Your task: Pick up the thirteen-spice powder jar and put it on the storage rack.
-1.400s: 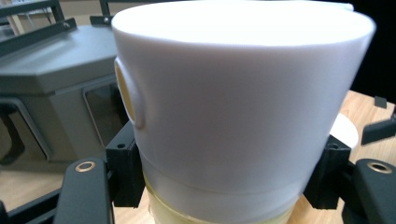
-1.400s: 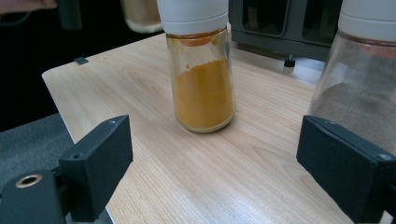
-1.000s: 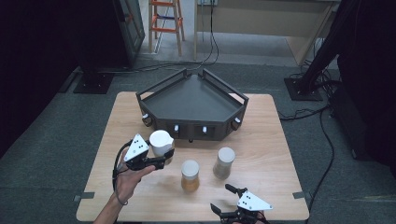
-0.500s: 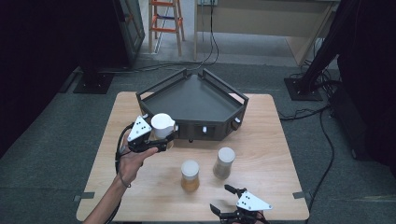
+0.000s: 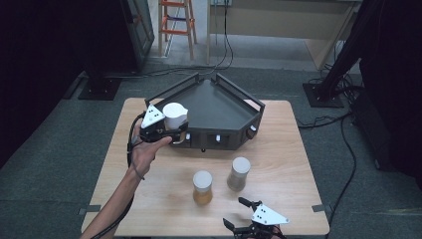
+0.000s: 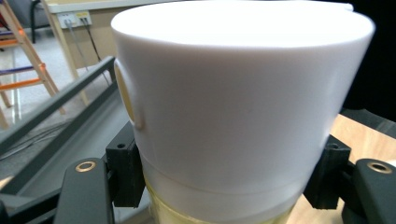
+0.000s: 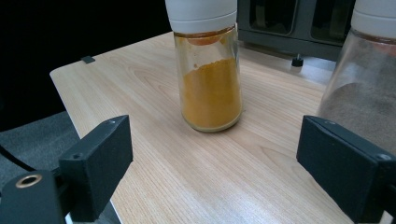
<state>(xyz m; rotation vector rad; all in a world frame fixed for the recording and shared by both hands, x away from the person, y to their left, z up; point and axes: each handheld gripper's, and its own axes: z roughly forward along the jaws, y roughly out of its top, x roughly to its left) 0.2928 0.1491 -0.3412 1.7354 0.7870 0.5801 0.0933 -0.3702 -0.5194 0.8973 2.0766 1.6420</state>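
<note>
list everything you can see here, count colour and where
white-capped jar: 1, white cap, pale yellowish glass below, held in the left gripper at the tray's left front corner
orange-powder jar: 1, white cap, table front centre
brown-powder jar: 1, white cap, right of the orange one
tray: 1, dark grey, three-cornered, back of the table
table: 1, light wood
ladder: 1, orange, on the floor behind
left gripper: 1, black, shut on the jar
right gripper: 1, black, open, front edge

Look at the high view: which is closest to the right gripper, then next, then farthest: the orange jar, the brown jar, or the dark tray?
From the right gripper:
1. Orange jar, up-left.
2. Brown jar, straight ahead; nearly a tie with the orange one.
3. Dark tray, at the table's far side.
</note>
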